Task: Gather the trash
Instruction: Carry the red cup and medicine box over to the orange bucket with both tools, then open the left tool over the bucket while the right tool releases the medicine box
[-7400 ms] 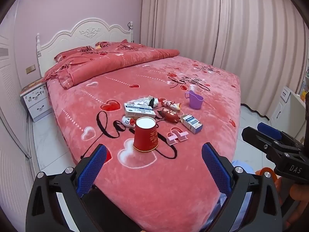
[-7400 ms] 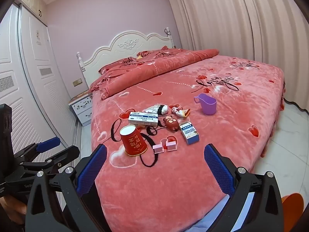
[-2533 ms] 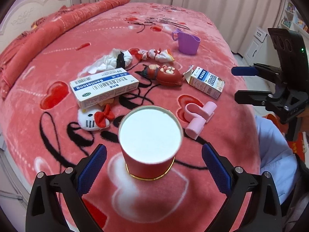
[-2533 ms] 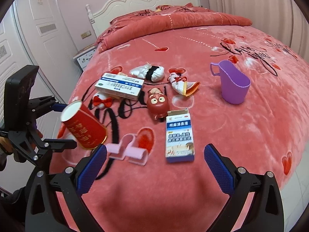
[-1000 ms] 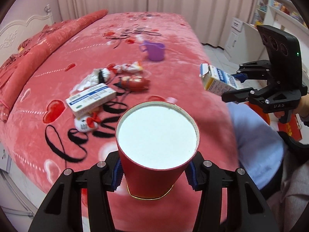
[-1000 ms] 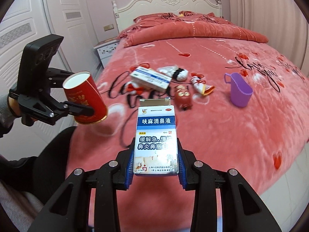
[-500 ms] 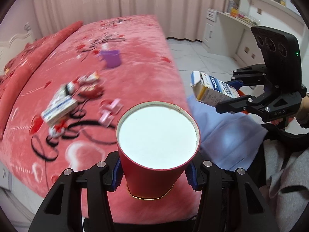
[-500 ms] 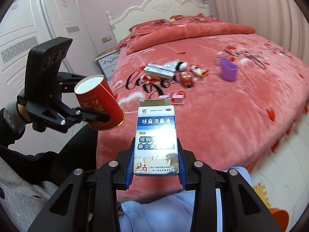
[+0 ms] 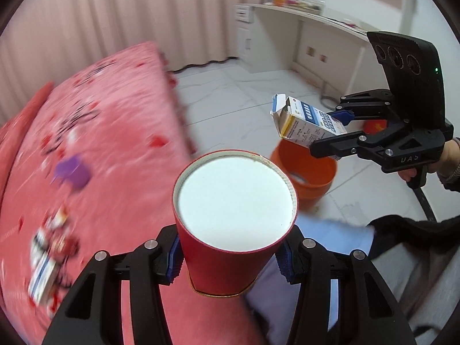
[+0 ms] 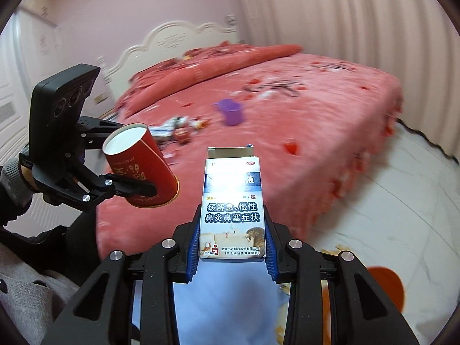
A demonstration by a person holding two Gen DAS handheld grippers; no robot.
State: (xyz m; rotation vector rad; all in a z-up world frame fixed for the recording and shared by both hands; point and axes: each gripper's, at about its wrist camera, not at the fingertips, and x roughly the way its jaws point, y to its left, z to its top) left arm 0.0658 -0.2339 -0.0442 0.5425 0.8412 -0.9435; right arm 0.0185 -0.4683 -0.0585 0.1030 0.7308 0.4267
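Orange bucket [image 9: 312, 184]: standing on the white tiled floor [image 9: 244, 100] off the corner of the bed [image 9: 100, 143], at about 2 o'clock from the paper cup in the left wrist view. Its mouth is facing up; something pale is showing inside, too little of it visible to identify. In the right wrist view only an orange patch is showing at 4 o'clock.

Red paper cup [image 9: 234, 230]: being held upside down, white base toward the camera, gold-rimmed mouth pointing away; its inside is hidden. In the right wrist view it [image 10: 141, 169] is hanging at 9 o'clock, tilted, clear of the bedcover.

Nasal-drops carton [image 10: 232, 210]: white and blue, top flap standing open, contents hidden. In the left wrist view it [image 9: 307, 125] is hanging just above the bucket's far rim.

Purple cup [image 10: 231, 112]: lying on the red bedcover, well apart from both grippers; blurred, contents not readable.

Remaining litter [image 10: 178, 129]: a blurred cluster of boxes and small items sitting on the bedcover beside the purple cup.

Left gripper [image 9: 230, 258]: fingers partly closed, blue pads pressing both sides of the cup's wall.

Right gripper [image 10: 232, 256]: fingers drawn in narrower, blue pads clamping the two side faces of the carton near its lower end.
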